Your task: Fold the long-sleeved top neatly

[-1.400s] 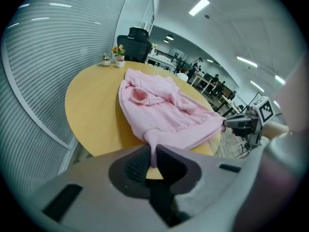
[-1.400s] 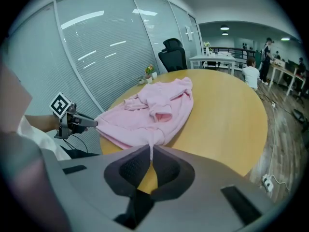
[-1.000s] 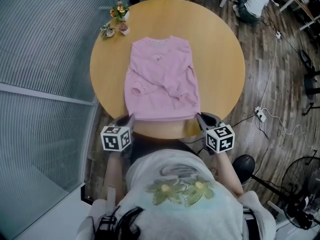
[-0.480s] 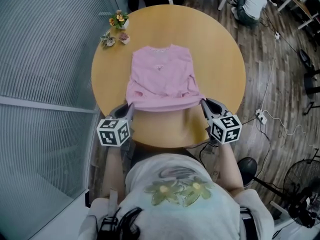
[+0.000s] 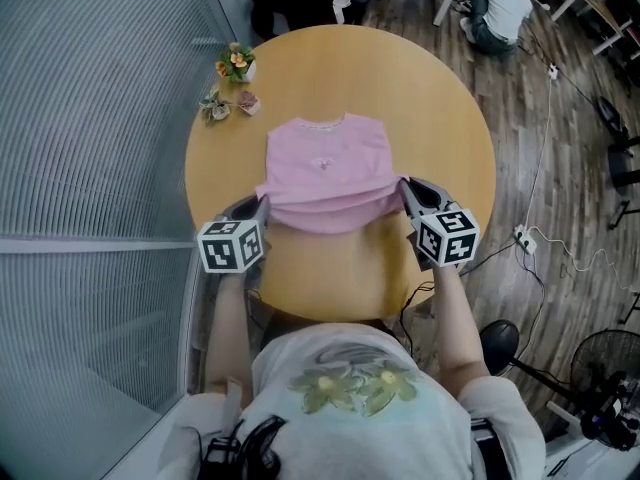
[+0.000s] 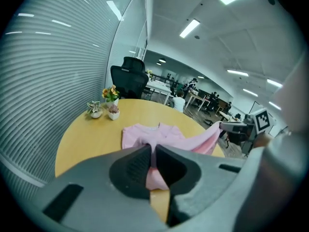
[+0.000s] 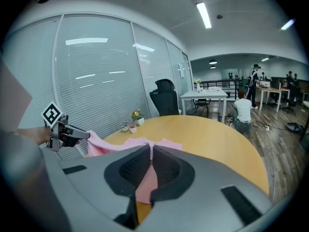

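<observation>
Jaws on your left gripper (image 5: 260,206) and right gripper (image 5: 405,188) are both clenched on the lower corners of the pink long-sleeved top (image 5: 330,158), whose hem hangs lifted between them while its collar end lies flat on the round table (image 5: 440,108). If one hand leads as you carry the hem toward the collar, the fold will likely land skewed, and thin cloth could slip from either pinch.

Left claw (image 5: 264,201), right claw (image 5: 404,184): clamped.

We get bare round wooden tabletop (image 5: 440,138) right of pink long-sleeved top (image 5: 330,163); three small potted plants (image 5: 236,66) block far-left edge.
</observation>
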